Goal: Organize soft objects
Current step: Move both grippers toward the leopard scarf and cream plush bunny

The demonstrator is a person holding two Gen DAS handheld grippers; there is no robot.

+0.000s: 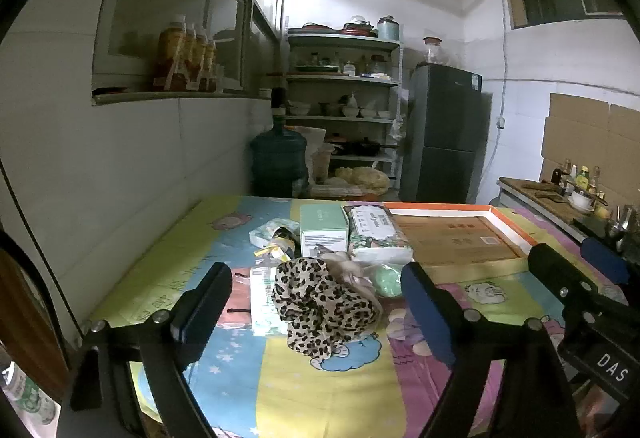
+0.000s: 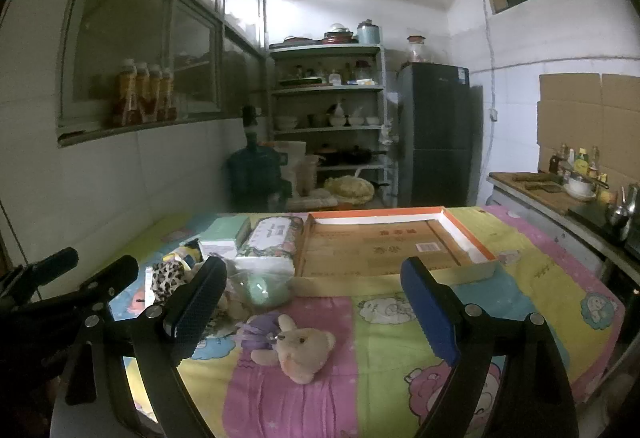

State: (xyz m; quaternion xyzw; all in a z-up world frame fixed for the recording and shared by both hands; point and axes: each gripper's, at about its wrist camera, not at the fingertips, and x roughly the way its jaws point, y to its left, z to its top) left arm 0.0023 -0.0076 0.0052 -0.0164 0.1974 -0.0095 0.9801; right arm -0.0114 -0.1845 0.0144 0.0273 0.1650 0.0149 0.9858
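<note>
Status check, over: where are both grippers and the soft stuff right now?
Left gripper open, leopard-print scarf ahead between its fingers, untouched. Right gripper open, empty, teddy bear just below. Cardboard tray empty. Nothing blocking.

— What are we seeing behind the table?
— We're looking at a water jug [image 1: 279, 162] standing beside a crockery shelf [image 1: 343, 78], a dark fridge [image 1: 444, 134], and sauce bottles [image 1: 186, 54] lining the window ledge.
</note>
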